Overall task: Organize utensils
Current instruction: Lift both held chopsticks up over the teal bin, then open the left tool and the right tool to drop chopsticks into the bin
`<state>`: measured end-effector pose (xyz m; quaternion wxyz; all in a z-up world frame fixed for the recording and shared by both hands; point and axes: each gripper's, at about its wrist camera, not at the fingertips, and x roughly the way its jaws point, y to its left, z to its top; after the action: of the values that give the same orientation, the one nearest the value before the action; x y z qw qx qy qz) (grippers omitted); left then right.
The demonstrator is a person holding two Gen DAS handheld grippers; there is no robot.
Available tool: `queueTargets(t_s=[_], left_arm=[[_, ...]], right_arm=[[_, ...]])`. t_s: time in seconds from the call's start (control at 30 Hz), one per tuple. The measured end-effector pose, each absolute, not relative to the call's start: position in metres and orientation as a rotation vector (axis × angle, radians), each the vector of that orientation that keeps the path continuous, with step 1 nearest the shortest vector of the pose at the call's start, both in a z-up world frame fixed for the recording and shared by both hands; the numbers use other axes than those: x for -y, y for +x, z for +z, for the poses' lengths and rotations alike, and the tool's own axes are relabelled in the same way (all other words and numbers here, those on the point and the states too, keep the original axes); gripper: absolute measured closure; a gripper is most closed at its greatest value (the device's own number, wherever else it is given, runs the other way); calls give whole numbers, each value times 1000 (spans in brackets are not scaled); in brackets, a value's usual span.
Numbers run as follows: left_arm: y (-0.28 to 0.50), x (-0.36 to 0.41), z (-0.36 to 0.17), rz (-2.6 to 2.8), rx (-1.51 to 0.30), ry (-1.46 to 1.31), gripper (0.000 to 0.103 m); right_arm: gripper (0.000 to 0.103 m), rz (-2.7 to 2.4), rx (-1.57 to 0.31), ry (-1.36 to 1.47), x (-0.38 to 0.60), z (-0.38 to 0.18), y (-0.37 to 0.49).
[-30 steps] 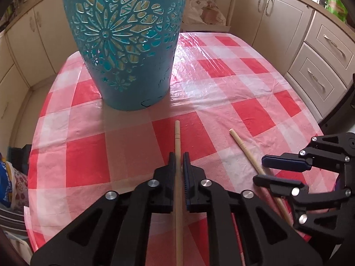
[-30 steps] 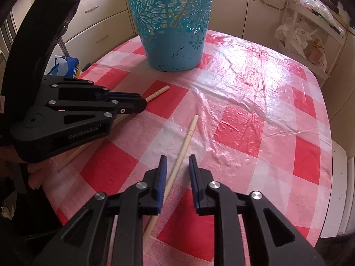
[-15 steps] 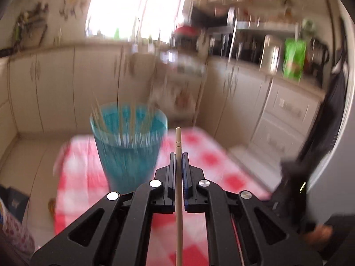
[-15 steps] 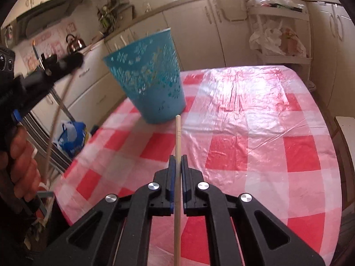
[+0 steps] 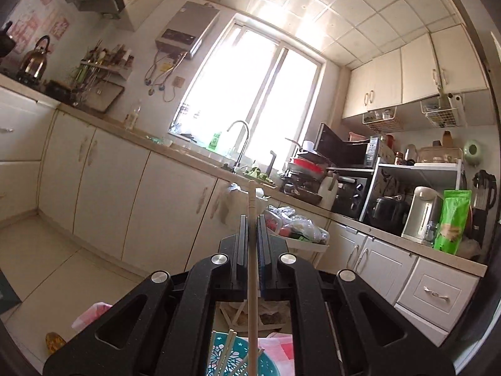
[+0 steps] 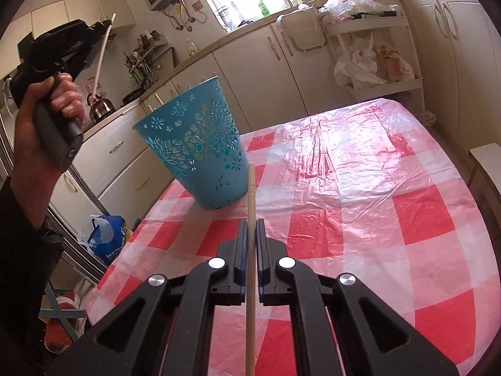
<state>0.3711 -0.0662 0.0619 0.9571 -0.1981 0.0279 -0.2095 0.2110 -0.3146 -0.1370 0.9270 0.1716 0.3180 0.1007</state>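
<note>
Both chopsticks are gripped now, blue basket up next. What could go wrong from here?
1. Each hand-held gripper clamps its thin wooden chopstick near mid-length, so a stick could pivot or slip on the way down.
2. The left hand-held gripper sits above the perforated turquoise plastic basket, which already holds sticks; the incoming pale wooden chopstick could snag on them.
3. The tall basket stands on a slick plastic-covered checked tablecloth; a rim knock might tip it.

Teal basket [image 6: 200, 153], cut-out flower pattern; red-white check tablecloth [image 6: 375, 219]; pale wood chopstick [image 6: 250, 250]; cupboards [image 6: 250, 72] probably cream.
</note>
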Motion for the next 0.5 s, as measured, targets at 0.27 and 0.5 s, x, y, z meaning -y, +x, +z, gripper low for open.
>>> queueTargets(t_s=[0.27, 0.5], left_arm=[[412, 85, 14, -345, -129, -352, 98], [392, 96, -30, -345, -243, -241, 96]], right_arm=[[97, 221, -656, 371, 317, -139, 211], [97, 224, -648, 376, 318, -139, 209]])
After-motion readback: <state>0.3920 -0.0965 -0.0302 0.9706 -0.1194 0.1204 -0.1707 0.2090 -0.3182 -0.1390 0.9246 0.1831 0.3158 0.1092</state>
